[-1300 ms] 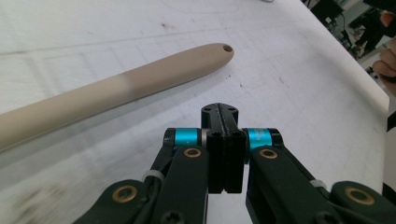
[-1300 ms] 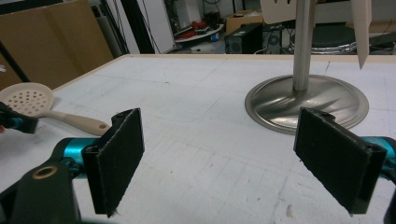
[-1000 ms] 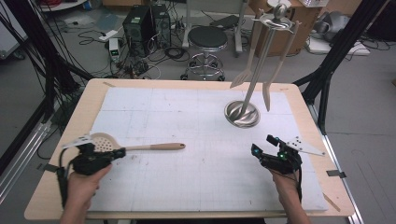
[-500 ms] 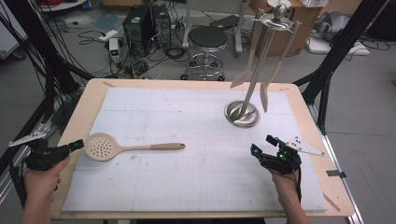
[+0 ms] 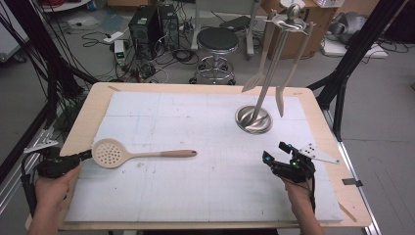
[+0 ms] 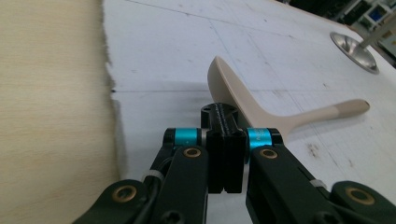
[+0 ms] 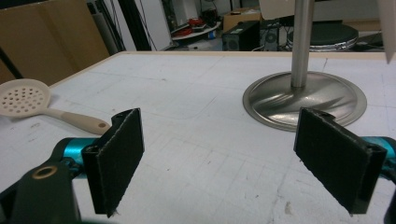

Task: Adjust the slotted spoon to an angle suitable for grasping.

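Observation:
A beige slotted spoon lies on the white mat, bowl to the left and handle pointing right. My left gripper is at the table's left edge, shut with nothing between its jaws, its tips close to the bowl's left rim. In the left gripper view the shut tips stand just in front of the spoon; I cannot tell whether they touch. My right gripper rests open and empty at the front right. Its wide-apart jaws face the stand's base, with the spoon far left.
A steel utensil stand rises at the back right of the mat, with a fork-like tool and another utensil hanging from it. Bare wooden tabletop borders the mat. A stool and cables lie on the floor beyond the table.
My left gripper, a second ago right at the spoon's bowl, drew off to the left past the table edge, then came part way back toward the bowl. The right gripper kept still.

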A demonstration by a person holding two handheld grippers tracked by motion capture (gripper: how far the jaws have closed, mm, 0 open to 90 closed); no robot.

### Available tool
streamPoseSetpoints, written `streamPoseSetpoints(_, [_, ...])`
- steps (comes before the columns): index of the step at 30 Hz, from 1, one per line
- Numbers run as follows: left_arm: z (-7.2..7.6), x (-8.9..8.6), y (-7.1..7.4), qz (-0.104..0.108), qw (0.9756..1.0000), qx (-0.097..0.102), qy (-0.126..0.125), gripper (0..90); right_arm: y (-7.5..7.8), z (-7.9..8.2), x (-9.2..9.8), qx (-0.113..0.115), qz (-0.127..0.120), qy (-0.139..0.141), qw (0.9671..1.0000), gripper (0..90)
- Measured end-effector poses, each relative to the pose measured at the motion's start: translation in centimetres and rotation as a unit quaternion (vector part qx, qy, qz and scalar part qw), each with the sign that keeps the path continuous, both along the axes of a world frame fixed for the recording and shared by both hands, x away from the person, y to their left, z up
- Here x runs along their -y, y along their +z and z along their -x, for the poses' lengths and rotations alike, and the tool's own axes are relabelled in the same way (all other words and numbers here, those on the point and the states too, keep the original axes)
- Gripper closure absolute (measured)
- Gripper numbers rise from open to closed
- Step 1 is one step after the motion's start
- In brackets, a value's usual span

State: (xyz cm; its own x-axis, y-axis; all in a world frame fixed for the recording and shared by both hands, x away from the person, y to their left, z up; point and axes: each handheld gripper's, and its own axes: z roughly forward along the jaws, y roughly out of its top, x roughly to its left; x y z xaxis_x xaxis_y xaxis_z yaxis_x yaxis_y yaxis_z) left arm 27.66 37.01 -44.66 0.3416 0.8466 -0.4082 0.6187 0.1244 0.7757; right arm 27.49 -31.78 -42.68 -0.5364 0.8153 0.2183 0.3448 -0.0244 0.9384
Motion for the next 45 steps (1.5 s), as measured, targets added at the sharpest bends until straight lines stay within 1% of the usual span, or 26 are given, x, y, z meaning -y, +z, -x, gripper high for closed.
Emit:
streamPoseSetpoints(4, [0.1,1.9,0.0,-0.001,0.9995,0.0,-0.033,89.8,0.0,0.0,0.0,0.001,0.001,0.001,1.0,15.4])
streamPoseSetpoints(6, [0.2,3.3,0.1,-0.002,0.9986,0.001,-0.052,89.8,0.1,0.1,0.0,-0.001,-0.001,0.001,1.0,15.4])
streamPoseSetpoints(8, [0.3,4.7,0.3,-0.004,0.9972,0.002,-0.075,89.8,0.1,0.1,0.0,0.001,-0.001,0.0,1.0,15.4])
streamPoseSetpoints(12, [0.4,7.7,0.7,-0.01,0.9925,0.006,-0.122,89.8,0.1,0.1,0.1,-0.001,-0.002,0.0,1.0,15.4])
streamPoseSetpoints(14, [0.5,8.9,0.9,-0.005,0.9902,0.007,-0.14,89.8,0.1,0.1,0.1,-0.001,-0.002,0.0,1.0,15.4])
streamPoseSetpoints(17, [0.6,10.4,1.2,0.001,0.9858,0.008,-0.168,89.8,0.1,0.1,0.2,0.001,-0.003,-0.002,1.0,15.4])
streamPoseSetpoints(20, [0.8,11.3,1.6,0.019,0.982,0.018,-0.187,89.8,0.1,0.1,0.3,-0.001,-0.005,-0.003,1.0,15.4])
streamPoseSetpoints(21, [0.8,11.6,1.7,0.019,0.9813,0.019,-0.191,89.8,0.1,0.1,0.3,-0.003,-0.006,-0.003,1.0,15.4])
streamPoseSetpoints(23, [0.8,12.2,1.9,0.017,0.979,0.02,-0.202,89.8,0.0,0.1,0.3,-0.003,-0.005,-0.001,1.0,15.4])
streamPoseSetpoints(24, [0.8,12.5,1.9,0.012,0.9783,0.019,-0.206,89.8,0.0,0.2,0.2,-0.006,-0.005,-0.001,1.0,15.4])
streamPoseSetpoints(25, [0.8,12.7,1.9,0.01,0.9784,0.02,-0.205,89.8,0.0,0.2,0.2,-0.004,-0.004,-0.001,1.0,15.4])
streamPoseSetpoints(27, [0.8,13.2,2.1,0.016,0.978,0.021,-0.207,89.8,0.1,0.2,0.2,-0.002,-0.006,-0.001,1.0,15.4])
streamPoseSetpoints(29, [0.7,14.0,2.4,0.009,0.9755,0.024,-0.218,89.7,0.1,0.2,0.2,-0.001,-0.006,-0.002,1.0,15.4])
streamPoseSetpoints(30, [0.8,14.6,2.5,0.01,0.9748,0.026,-0.222,89.7,0.1,0.2,0.2,-0.001,-0.005,-0.002,1.0,15.4])
streamPoseSetpoints(31, [0.8,15.2,2.7,0.009,0.9733,0.029,-0.227,89.8,0.1,0.2,0.2,-0.003,-0.005,-0.001,1.0,15.4])
streamPoseSetpoints(33, [0.9,16.6,3.0,0.019,0.9693,0.034,-0.243,89.7,0.0,0.1,0.1,-0.004,-0.005,-0.002,1.0,15.4])
streamPoseSetpoints(34, [1.0,17.4,3.2,0.025,0.9667,0.037,-0.252,89.7,0.0,0.2,0.1,-0.005,-0.006,-0.001,1.0,15.4])
streamPoseSetpoints(35, [1.1,18.2,3.2,0.036,0.963,0.036,-0.265,89.7,0.0,0.2,0.1,-0.005,-0.006,-0.001,1.0,15.4])
streamPoseSetpoints(36, [1.1,18.9,3.3,0.04,0.9602,0.037,-0.274,89.7,0.0,0.2,0.2,-0.005,-0.006,-0.002,1.0,15.4])
streamPoseSetpoints(38, [1.2,21.3,3.2,0.036,0.9546,0.032,-0.294,89.7,0.0,0.2,0.2,-0.005,-0.007,-0.001,1.0,15.4])
streamPoseSetpoints(39, [1.2,22.4,3.1,0.033,0.9524,0.029,-0.302,89.7,0.0,0.2,0.2,-0.005,-0.007,-0.001,1.0,15.4])
streamPoseSetpoints(40, [1.1,23.5,3.0,0.029,0.9512,0.025,-0.306,89.7,0.0,0.2,0.2,-0.005,-0.008,-0.001,1.0,15.4])
streamPoseSetpoints(43, [0.3,26.2,2.4,0.012,0.9517,0.014,-0.307,89.2,0.1,0.2,0.3,-0.002,-0.009,0.0,1.0,15.4])
streamPoseSetpoints(44, [0.0,26.9,2.1,0.003,0.9529,0.008,-0.303,89.1,0.2,0.3,0.3,0.0,-0.01,-0.001,1.0,15.4])
streamPoseSetpoints(45, [-0.3,27.4,1.9,-0.001,0.955,0.003,-0.297,89.0,0.2,0.3,0.4,0.0,-0.011,-0.002,0.9999,15.4])
